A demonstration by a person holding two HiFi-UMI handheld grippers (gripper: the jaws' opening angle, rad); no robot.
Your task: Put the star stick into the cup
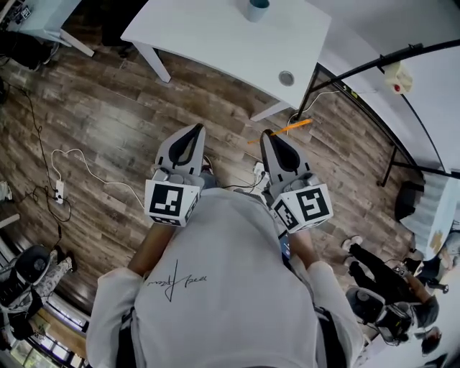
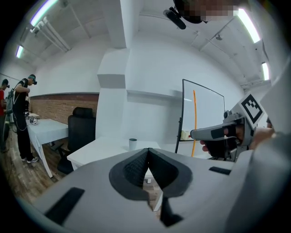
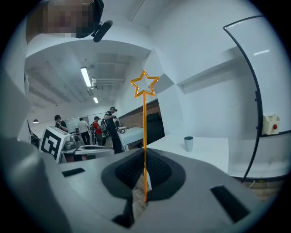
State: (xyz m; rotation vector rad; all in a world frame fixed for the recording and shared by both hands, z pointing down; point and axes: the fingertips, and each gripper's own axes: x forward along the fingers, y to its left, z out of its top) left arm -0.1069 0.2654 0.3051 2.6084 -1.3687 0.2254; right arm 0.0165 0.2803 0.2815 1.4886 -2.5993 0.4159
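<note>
The right claw (image 1: 267, 134) sits just right of centre in the head view, closed on the orange stick (image 1: 286, 130). The stick shows as a thin line running from the claw's tip toward the upper right, over the wood floor (image 1: 108, 115). In the right gripper view the right claw (image 3: 144, 157) has its two dark pads pressed on the stick (image 3: 144, 123) near its lower end. The stick stands upright in the middle of the frame, with its star outline at the top.

The left claw (image 1: 197, 129) is just left of centre in the head view, beside the right one and apart from it. In the left gripper view the left claw (image 2: 148, 151) is fully closed with nothing between its pads. The right claw (image 2: 194, 134) enters that view from the right edge, with the stick (image 2: 194, 113) rising from it.

The cup (image 1: 256, 8) stands on the white bench (image 1: 215, 39) at the top edge of the head view, well apart from both claws. It is upright at centre in the left gripper view (image 2: 132, 144) and right of centre in the right gripper view (image 3: 188, 143). A whiteboard (image 2: 207, 111) stands at the right of the left gripper view, behind the stick. Several people (image 3: 97, 127) stand in the left background of the right gripper view.
</note>
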